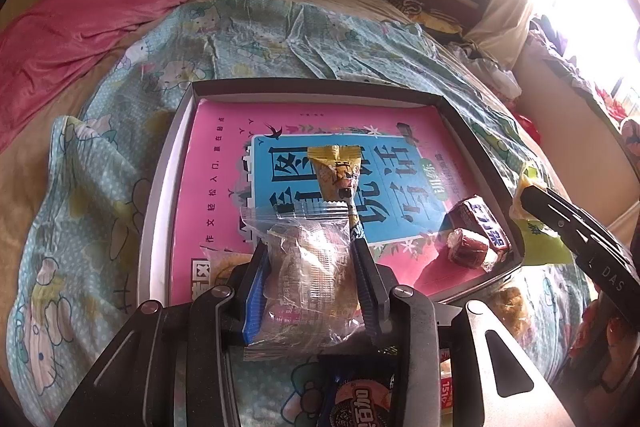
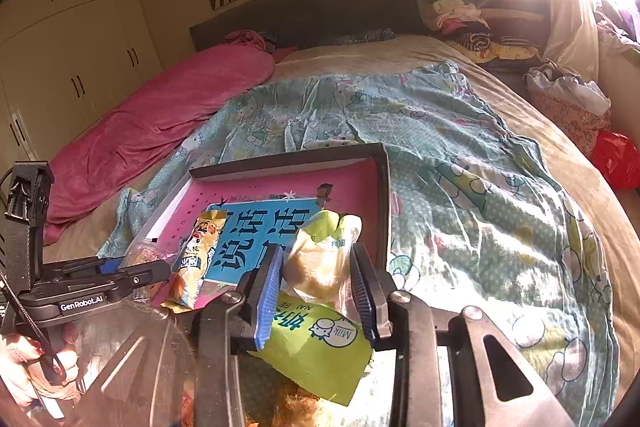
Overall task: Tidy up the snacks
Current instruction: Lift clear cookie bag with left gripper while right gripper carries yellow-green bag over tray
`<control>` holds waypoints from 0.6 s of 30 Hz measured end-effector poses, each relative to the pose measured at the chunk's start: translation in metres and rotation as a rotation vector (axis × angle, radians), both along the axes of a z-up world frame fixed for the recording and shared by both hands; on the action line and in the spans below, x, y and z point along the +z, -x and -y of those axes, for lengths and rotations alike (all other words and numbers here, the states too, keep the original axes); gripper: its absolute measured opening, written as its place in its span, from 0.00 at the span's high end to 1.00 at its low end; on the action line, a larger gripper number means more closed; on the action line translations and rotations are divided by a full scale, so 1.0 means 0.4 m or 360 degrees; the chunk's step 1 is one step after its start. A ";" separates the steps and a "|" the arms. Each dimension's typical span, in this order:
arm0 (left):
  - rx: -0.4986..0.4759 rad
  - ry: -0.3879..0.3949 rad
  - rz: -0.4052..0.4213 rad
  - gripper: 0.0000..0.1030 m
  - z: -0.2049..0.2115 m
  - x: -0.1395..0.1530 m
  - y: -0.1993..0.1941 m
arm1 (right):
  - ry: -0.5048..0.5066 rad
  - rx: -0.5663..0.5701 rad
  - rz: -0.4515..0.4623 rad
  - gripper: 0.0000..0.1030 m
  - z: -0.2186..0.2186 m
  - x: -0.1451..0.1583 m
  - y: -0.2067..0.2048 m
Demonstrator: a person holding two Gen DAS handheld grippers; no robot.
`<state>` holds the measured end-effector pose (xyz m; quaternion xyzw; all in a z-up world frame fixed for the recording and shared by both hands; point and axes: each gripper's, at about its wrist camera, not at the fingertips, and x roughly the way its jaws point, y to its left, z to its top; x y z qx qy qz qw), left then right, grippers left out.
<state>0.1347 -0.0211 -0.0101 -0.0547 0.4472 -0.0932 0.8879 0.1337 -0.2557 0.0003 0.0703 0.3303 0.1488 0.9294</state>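
Pink blanket (image 1: 84,11), bunched, lay along the far left of the bed, beside a pale blue cartoon-print quilt (image 1: 80,163) spread across the mattress.

Shallow grey-rimmed box tray (image 1: 160,195) rested on the quilt, lined with a pink and blue printed book cover (image 1: 224,163).

Left gripper (image 1: 310,263), blue-padded, was clamped on a clear-wrapped pastry (image 1: 310,267), held above the near edge of the tray.

Yellow-wrapped snack (image 1: 334,169) lay on the book cover near the tray's middle, just beyond the pastry.

Dark biscuit packet (image 1: 360,399) lay on the quilt below the left gripper, outside the tray.

Chocolate bar (image 1: 482,223), brown wrapper with white and blue lettering, sat in the tray's near right corner, touching a red-brown wrapped sweet (image 1: 468,251).

Right gripper (image 2: 316,279), blue-padded, was closed on a yellow-green milk-bread packet (image 2: 316,343), with the bun in its clear end showing between the pads; it was held over the tray's right rim.

Person's hand (image 2: 24,359), painted nails, gripped the left tool's handle at the left edge of the right wrist view.

Clothes pile (image 2: 452,7) sat at the headboard's right end.
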 end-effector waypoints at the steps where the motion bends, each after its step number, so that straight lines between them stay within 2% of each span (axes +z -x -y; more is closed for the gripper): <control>1: -0.0001 0.0003 -0.0001 0.61 0.001 0.000 -0.001 | 0.0004 0.0002 -0.0004 0.66 -0.002 -0.003 -0.004; 18: -0.0032 0.0020 0.0004 0.60 0.029 -0.001 -0.013 | 0.0023 0.0064 -0.0088 0.66 -0.033 -0.043 -0.038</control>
